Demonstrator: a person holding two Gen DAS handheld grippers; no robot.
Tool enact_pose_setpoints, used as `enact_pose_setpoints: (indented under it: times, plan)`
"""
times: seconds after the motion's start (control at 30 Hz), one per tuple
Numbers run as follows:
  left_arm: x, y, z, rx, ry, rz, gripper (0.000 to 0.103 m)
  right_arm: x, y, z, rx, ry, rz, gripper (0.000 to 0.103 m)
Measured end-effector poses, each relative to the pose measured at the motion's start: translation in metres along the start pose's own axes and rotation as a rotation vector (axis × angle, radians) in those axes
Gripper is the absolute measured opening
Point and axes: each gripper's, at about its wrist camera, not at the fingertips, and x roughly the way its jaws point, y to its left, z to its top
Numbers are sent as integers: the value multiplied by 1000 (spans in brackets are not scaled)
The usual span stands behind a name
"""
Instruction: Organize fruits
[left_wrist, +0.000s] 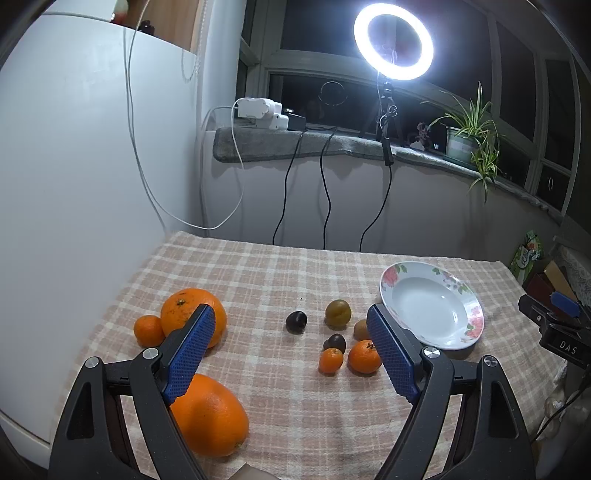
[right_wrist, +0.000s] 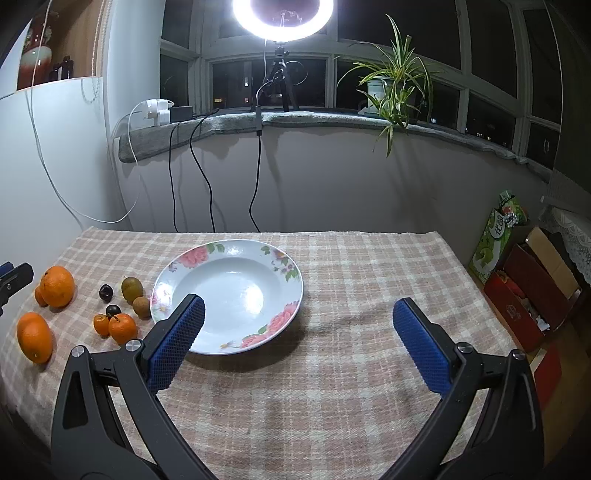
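Note:
A white floral plate (left_wrist: 466, 295) (right_wrist: 284, 306) lies empty on the checked tablecloth. Left of it lie two big oranges (left_wrist: 210, 413) (left_wrist: 184, 310), small tangerines (left_wrist: 364, 356) (right_wrist: 122, 328), dark plums (left_wrist: 296, 322) (right_wrist: 106, 291), a yellow-green fruit (left_wrist: 338, 313) (right_wrist: 132, 288) and a brown kiwi (left_wrist: 360, 329) (right_wrist: 141, 306). My left gripper (left_wrist: 291, 325) is open above the cloth, between the oranges and the small fruits. My right gripper (right_wrist: 299, 314) is open, its left finger (right_wrist: 177, 339) over the plate's near rim. Both are empty.
A ring light on a tripod (left_wrist: 393, 40), chargers with hanging cables (left_wrist: 258, 110) and a potted plant (right_wrist: 388, 88) stand on the sill behind the table. Boxes (right_wrist: 524, 295) stand on the floor right of the table. A white wall (left_wrist: 74, 184) is on the left.

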Motion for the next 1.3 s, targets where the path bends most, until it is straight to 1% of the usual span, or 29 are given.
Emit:
enact_pose_setpoints:
  times: [1.3]
  plan:
    - [1,-5,0,7,-1,-4,84,-1,6,-1,-4,-2,6,103]
